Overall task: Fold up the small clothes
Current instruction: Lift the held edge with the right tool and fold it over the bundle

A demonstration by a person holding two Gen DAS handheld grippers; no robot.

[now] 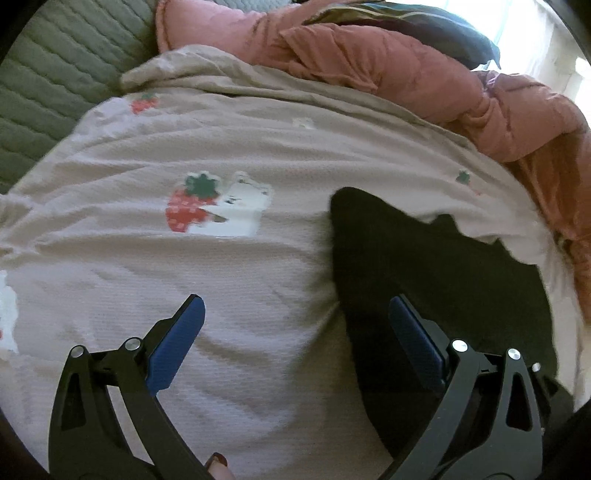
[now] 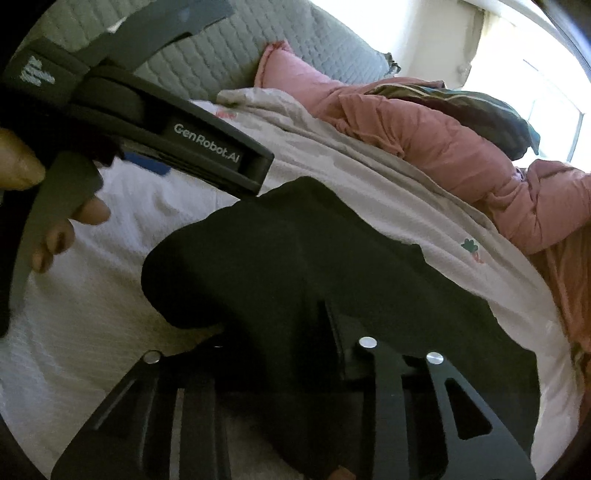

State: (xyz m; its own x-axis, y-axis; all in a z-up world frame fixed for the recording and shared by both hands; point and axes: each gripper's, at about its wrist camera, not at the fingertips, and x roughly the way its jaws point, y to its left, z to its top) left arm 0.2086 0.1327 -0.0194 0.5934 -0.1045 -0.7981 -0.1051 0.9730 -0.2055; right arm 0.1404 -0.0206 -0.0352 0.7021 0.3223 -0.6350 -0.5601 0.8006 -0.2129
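A small black garment (image 1: 424, 258) lies crumpled on a pale bed cover printed with strawberries (image 1: 192, 206). My left gripper (image 1: 295, 306) hovers just above the cover, open, with its blue pads (image 1: 173, 343) wide apart. Its right finger is over the garment's left edge and nothing is between the pads. In the right wrist view the black garment (image 2: 295, 240) drapes over my right gripper (image 2: 295, 332) and hides its fingertips. The jaws stand close together with a fold of the cloth pinched between them.
A bunched pink quilt (image 1: 406, 74) runs along the far and right side of the cover, with dark cloth (image 1: 424, 29) on top. A grey-green quilted pad (image 1: 48, 74) lies at the left. A hand (image 2: 22, 162) holds the left gripper's housing (image 2: 207, 147) at upper left.
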